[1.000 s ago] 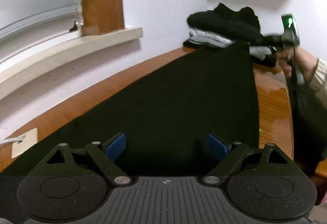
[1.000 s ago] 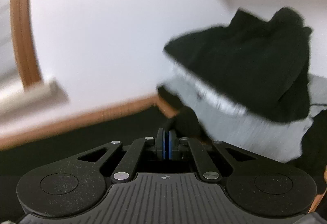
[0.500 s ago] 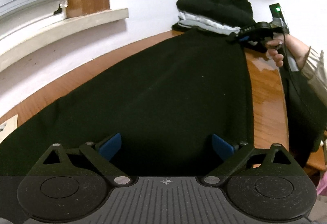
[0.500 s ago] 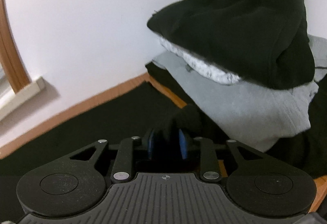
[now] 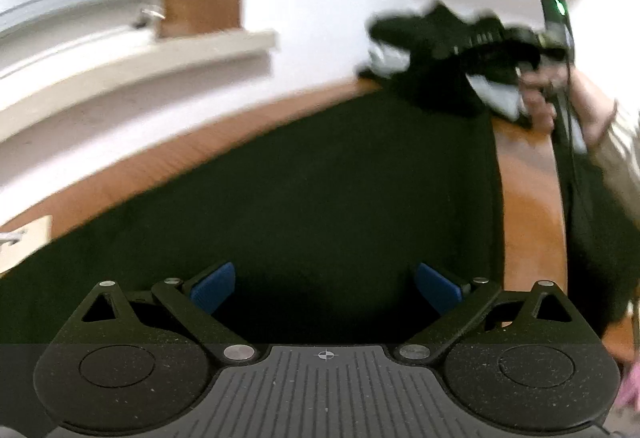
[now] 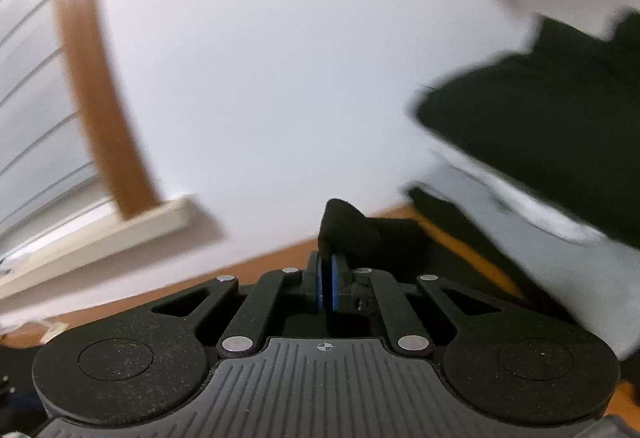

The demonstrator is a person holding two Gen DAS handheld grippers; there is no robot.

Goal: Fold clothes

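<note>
My left tongs (image 5: 326,288) hang released over the near end of the dark cloth (image 5: 320,182), which runs lengthwise away across the table (image 5: 528,198). My right tongs (image 6: 328,280), just clenched, pinch its far corner beside the pile of folded clothes (image 6: 540,158). No containers.

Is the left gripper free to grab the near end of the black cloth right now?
Probably yes. The left gripper stands open and empty right over the black cloth, with nothing lying between them. The right gripper pinches the far end, away from it.
</note>
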